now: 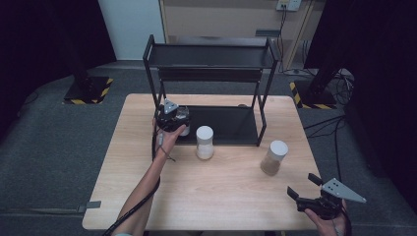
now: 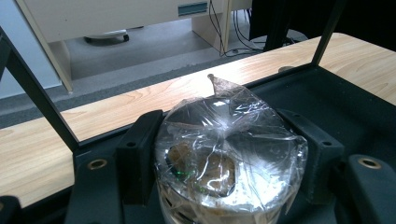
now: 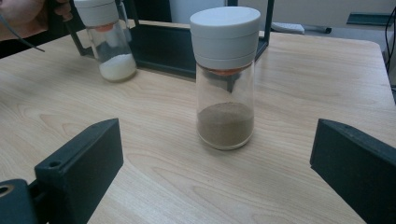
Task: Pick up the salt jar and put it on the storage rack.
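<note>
- Left gripper [image 1: 173,119] clamped on the wrapped jar [image 2: 229,154], low over the rack [image 1: 231,127] bottom shelf, left end; likely being shelved
- Right gripper [image 1: 306,189] jaws apart, near right; aimed at brown jar [image 3: 225,79], probably next
- White jar [image 1: 204,142] waits before rack

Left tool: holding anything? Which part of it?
Yes. The left tool is shut on the plastic-wrapped jar, jaws clamping opposite sides just under its wrapped top, over the black rack's lower shelf. The right tool is open and holds nothing.
</note>
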Motion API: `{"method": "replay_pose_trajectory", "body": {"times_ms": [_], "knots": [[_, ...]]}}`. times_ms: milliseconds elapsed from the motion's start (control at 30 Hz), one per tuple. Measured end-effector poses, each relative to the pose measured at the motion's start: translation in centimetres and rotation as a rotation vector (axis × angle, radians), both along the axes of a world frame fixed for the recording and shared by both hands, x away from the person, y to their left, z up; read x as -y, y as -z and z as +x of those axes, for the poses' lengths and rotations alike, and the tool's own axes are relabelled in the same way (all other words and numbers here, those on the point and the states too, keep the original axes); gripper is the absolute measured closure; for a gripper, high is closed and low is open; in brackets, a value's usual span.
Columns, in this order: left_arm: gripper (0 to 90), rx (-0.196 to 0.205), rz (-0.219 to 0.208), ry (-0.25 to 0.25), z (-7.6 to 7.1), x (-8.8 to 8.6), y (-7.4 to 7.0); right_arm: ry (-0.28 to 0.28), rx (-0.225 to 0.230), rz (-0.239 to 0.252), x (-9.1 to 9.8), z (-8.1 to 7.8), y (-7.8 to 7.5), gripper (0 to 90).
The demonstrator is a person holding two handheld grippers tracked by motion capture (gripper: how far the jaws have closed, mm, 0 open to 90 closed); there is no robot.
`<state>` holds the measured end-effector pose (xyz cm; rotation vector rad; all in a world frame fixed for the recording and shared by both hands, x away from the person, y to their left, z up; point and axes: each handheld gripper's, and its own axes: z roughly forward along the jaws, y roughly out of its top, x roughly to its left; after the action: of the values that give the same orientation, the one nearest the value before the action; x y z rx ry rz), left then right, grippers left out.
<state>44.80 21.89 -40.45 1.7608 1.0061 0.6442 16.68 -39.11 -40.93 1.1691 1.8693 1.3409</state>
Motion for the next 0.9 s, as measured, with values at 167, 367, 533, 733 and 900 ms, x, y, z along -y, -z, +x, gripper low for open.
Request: {"method": "replay_pose_trajectory", "body": {"times_ms": [167, 367, 533, 733, 900], "knots": [[33.8, -0.002, 0.011, -0.002, 0.04, 0.26, 0.18, 0.000, 0.000, 0.002, 0.03, -0.01, 0.00, 2.7], [33.8, -0.011, 0.014, -0.008, 0.09, 0.23, 0.44, -0.002, -0.001, 0.001, 0.04, -0.01, -0.01, 2.7], [33.8, -0.012, 0.014, -0.009, 0.06, 0.18, 0.74, -0.006, -0.002, -0.003, -0.01, 0.03, -0.03, 2.7], [33.7, -0.005, 0.009, -0.006, -0.02, 0.12, 0.98, -0.007, -0.001, -0.004, 0.00, 0.01, -0.04, 2.7], [33.6, 0.003, 0.024, 0.004, -0.08, 0.16, 1.01, -0.009, 0.001, -0.005, -0.02, -0.01, -0.05, 2.7]]}}
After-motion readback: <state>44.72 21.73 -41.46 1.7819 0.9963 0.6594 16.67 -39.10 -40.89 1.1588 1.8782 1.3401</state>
